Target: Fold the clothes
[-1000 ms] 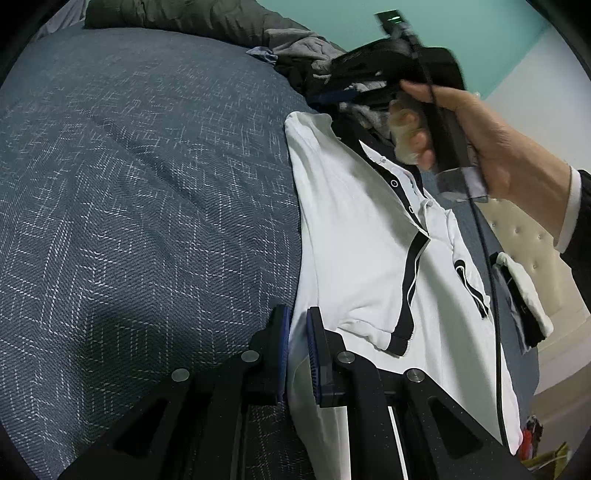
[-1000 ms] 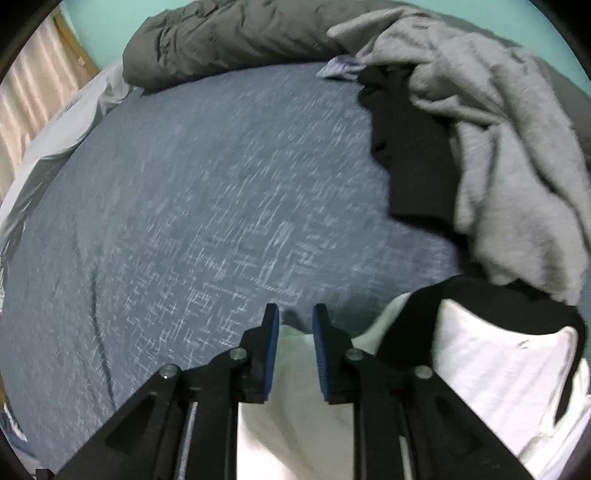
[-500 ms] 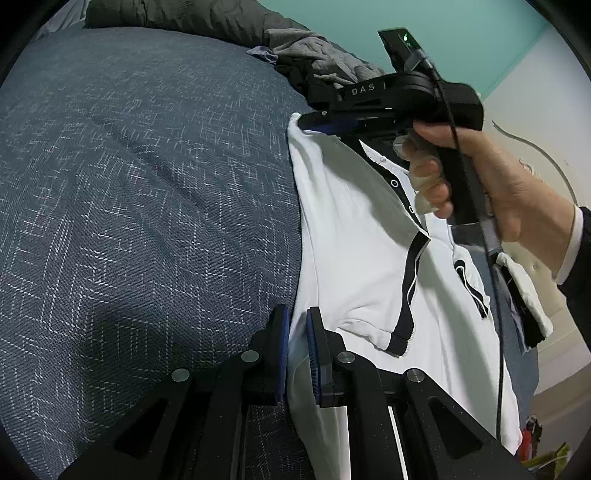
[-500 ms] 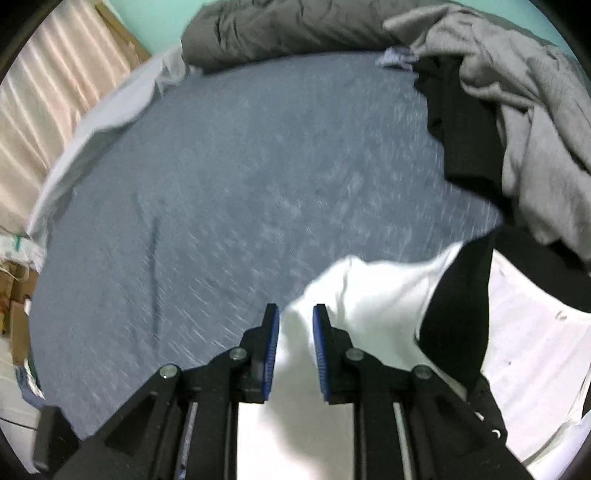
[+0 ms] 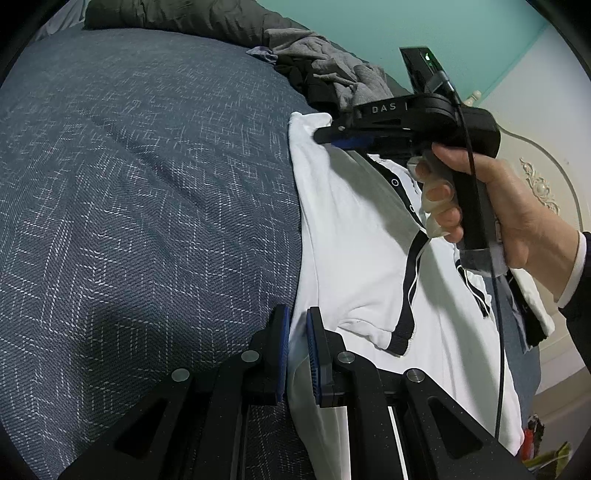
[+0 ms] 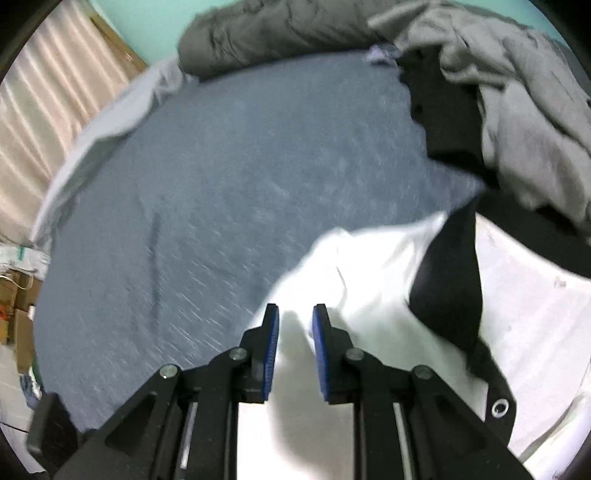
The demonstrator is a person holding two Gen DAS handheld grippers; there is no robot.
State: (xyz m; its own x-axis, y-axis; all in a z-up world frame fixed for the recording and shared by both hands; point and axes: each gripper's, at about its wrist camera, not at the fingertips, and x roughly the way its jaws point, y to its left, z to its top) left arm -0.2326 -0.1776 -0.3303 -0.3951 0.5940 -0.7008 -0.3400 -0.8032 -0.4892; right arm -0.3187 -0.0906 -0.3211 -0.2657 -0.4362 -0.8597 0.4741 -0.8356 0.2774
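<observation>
A white polo shirt (image 5: pixel 354 236) with black trim lies along the right side of a blue-grey bedspread (image 5: pixel 147 206). My left gripper (image 5: pixel 297 332) is shut on the shirt's left edge near the sleeve; white cloth runs between its blue pads. A person's hand (image 5: pixel 495 210) holds my right gripper (image 5: pixel 325 136), which pinches the shirt's shoulder corner next to the collar. In the right wrist view a fold of the shirt (image 6: pixel 369 266) stands between the right gripper (image 6: pixel 295 317) pads, and the black collar (image 6: pixel 447 295) hangs just to the right.
A heap of grey knitwear (image 6: pixel 517 103) and a black garment (image 6: pixel 447 107) lies at the far right of the bed. A dark quilt (image 6: pixel 266 33) runs along the back. Curtain (image 6: pixel 48 103) and boxes (image 6: pixel 14 302) stand to the left, a cream headboard (image 5: pixel 535 177) to the right.
The right gripper has swung left and a little down with the shirt's shoulder in it, so more white cloth shows in its view. The left gripper has kept still.
</observation>
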